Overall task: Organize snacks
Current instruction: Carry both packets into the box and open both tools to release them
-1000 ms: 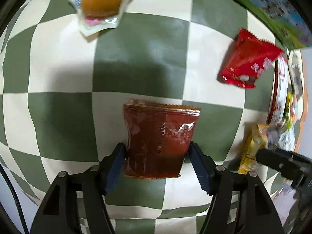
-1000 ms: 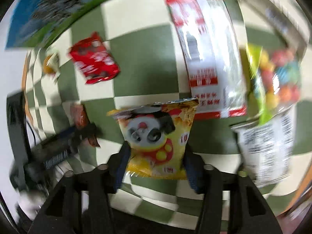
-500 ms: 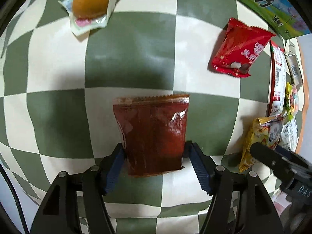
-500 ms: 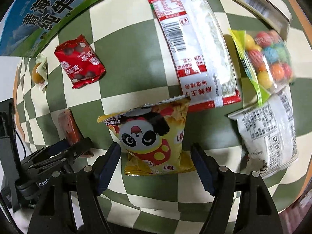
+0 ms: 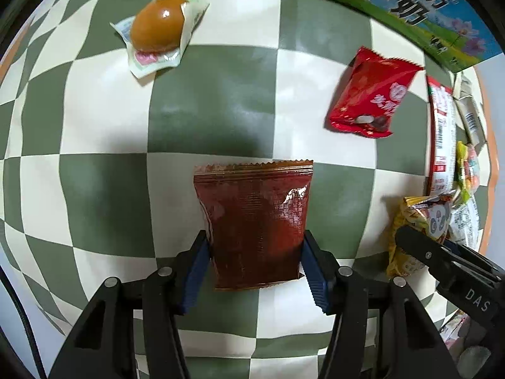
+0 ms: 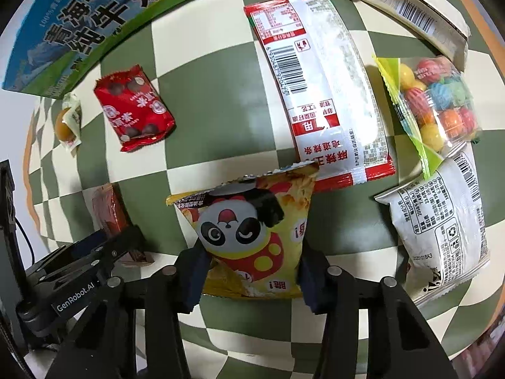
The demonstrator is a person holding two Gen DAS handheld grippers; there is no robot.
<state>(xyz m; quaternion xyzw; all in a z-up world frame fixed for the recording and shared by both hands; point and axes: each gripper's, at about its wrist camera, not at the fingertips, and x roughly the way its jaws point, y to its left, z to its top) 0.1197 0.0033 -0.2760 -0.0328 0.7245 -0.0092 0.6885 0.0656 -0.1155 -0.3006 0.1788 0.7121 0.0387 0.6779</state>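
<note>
A dark red-brown snack packet (image 5: 255,221) sits upright between the fingers of my left gripper (image 5: 254,243). The jaws are closing and both blue pads press its sides, over the green-and-cream checked cloth (image 5: 214,94). In the right wrist view a yellow chip bag with a panda (image 6: 249,221) is between the fingers of my right gripper (image 6: 251,252). Those jaws are closing too, and the pads squeeze the bag's lower sides. The left gripper with the brown packet (image 6: 107,211) shows at the left edge of that view. The panda bag (image 5: 419,221) shows at the right of the left wrist view.
On the cloth lie a wrapped brown egg (image 5: 157,31), a red sweets packet (image 5: 372,98), a long red-and-white packet (image 6: 318,94), a bag of coloured balls (image 6: 435,104), a white packet (image 6: 442,221) and a pale wrapper (image 6: 410,6). A blue-green milk carton box (image 6: 88,25) borders the far side.
The right jaws stood wide around the panda bag half a second ago and have closed onto it. The left jaws have narrowed onto the brown packet, and the left view has shifted toward the milk box.
</note>
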